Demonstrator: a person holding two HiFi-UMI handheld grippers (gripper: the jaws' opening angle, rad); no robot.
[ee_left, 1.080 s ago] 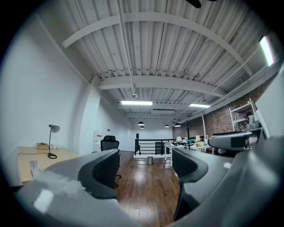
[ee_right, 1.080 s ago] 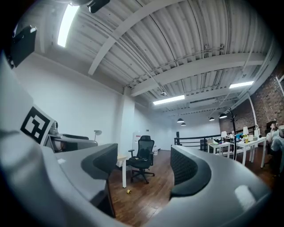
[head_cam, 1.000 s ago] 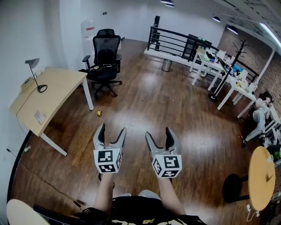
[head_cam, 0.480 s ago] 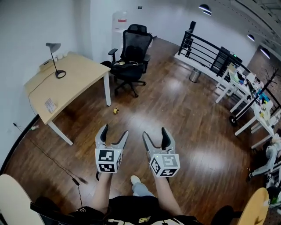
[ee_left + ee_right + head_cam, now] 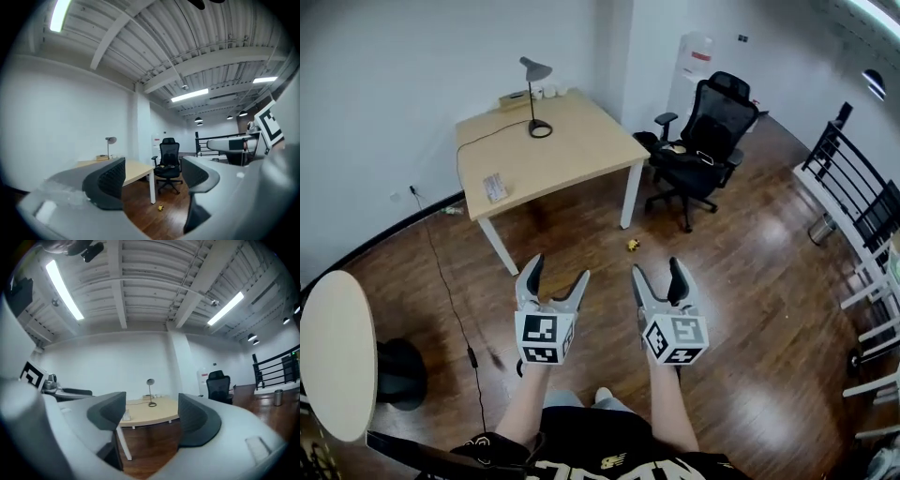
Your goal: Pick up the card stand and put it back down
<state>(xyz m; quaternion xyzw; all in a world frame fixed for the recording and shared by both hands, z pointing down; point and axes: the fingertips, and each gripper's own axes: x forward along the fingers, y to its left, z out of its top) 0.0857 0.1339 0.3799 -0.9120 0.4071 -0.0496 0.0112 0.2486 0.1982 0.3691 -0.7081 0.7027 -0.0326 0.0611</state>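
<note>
The card stand (image 5: 494, 187) is a small white card standing near the front left edge of the light wooden desk (image 5: 572, 150); it also shows small and far off in the right gripper view (image 5: 125, 415). Both grippers are held level above the wooden floor, well short of the desk. My left gripper (image 5: 558, 272) is open with nothing in it, and the chair shows between its jaws (image 5: 152, 180). My right gripper (image 5: 657, 270) is open too; its jaws have just been closing with nothing between them (image 5: 152, 420).
A desk lamp (image 5: 534, 94) and a small box stand at the desk's far side. A black office chair (image 5: 703, 131) sits right of the desk, a small yellow object (image 5: 632, 246) lies on the floor, a round table (image 5: 333, 352) is at the left, and a black railing (image 5: 853, 187) at the right.
The view has swung left, so the desk and chair now lie ahead of both grippers. The right gripper's jaws stand narrower than before. The left jaws look unchanged.
</note>
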